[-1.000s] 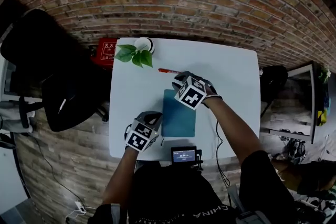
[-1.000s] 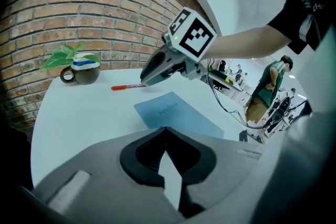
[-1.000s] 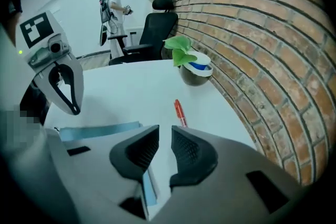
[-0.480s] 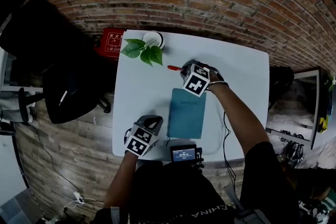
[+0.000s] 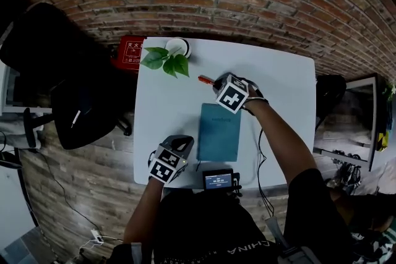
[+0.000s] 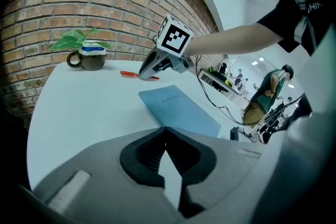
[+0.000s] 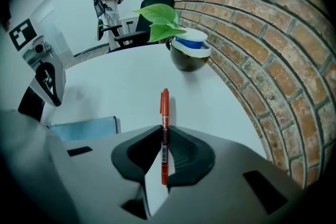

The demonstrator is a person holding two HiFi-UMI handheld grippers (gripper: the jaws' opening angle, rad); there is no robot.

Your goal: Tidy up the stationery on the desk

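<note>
A red pen (image 7: 164, 134) is clamped between the jaws of my right gripper (image 7: 163, 136), its tip pointing out over the white desk (image 7: 115, 86). In the head view the right gripper (image 5: 218, 85) is beyond the far end of a blue notebook (image 5: 219, 132), and the red pen (image 5: 205, 79) sticks out to its left. My left gripper (image 5: 183, 143) rests near the desk's front edge, left of the notebook (image 6: 181, 111). Its jaws are shut with nothing between them, seen in the left gripper (image 6: 166, 147) view.
A dark mug with a green plant (image 5: 174, 54) stands at the desk's far left corner. A small black device (image 5: 217, 180) with a lit screen sits at the front edge, a cable (image 5: 258, 151) runs along the right side. A black office chair (image 5: 68, 89) stands left of the desk.
My right gripper has gone from over the notebook's far end to the red pen and shut on it. The left gripper has stayed put.
</note>
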